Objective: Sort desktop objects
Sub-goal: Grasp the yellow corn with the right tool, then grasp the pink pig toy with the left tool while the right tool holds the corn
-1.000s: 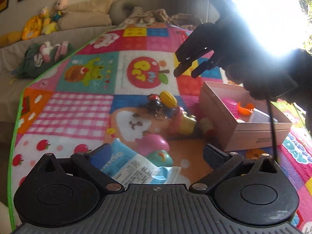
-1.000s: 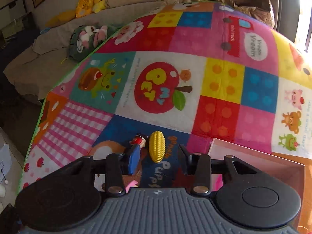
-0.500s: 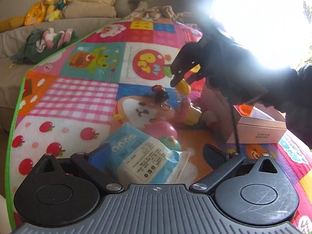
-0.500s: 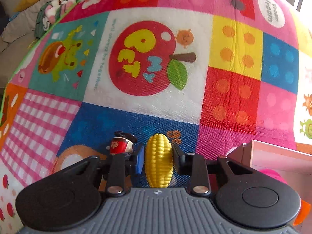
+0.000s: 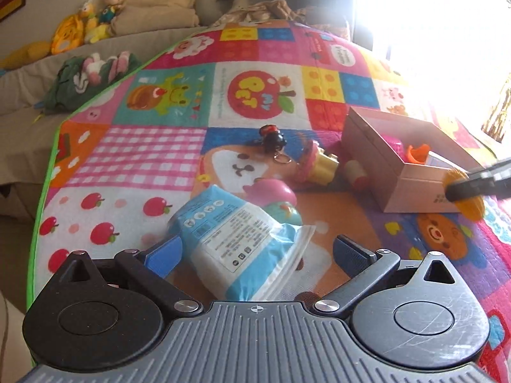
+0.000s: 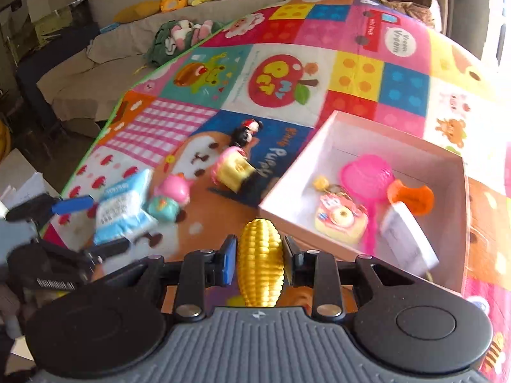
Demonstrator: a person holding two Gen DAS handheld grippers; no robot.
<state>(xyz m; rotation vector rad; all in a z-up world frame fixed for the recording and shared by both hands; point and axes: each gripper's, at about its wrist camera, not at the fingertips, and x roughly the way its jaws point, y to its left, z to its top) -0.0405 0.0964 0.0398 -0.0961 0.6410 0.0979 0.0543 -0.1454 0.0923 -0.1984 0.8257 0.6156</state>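
My right gripper [image 6: 259,257] is shut on a yellow toy corn [image 6: 260,265] and holds it in the air just off the near corner of the open pink box [image 6: 287,185]. From the left wrist view the corn [image 5: 468,206] and the right gripper [image 5: 460,188] show blurred at the box's [image 5: 377,146] near end. My left gripper [image 5: 257,250] is open low over the mat. A blue and white tissue pack [image 5: 242,239] lies between its fingers, against the left one. The right wrist view shows the left gripper [image 6: 91,228] around the pack [image 6: 123,207].
On the mat lie a pink and teal toy [image 5: 278,194], a cupcake toy [image 5: 316,162], a small cylinder [image 5: 356,172] and a black keychain figure [image 5: 271,137]. The box holds a pink scoop [image 6: 367,175], an orange piece [image 6: 412,196], a toy camera [image 6: 340,220] and a white card [image 6: 408,239]. Sofa with plush toys behind.
My right gripper shut on the corn, lifted it off the mat and carried it right to the box's near corner. The tissue pack now lies further in between my left fingers.
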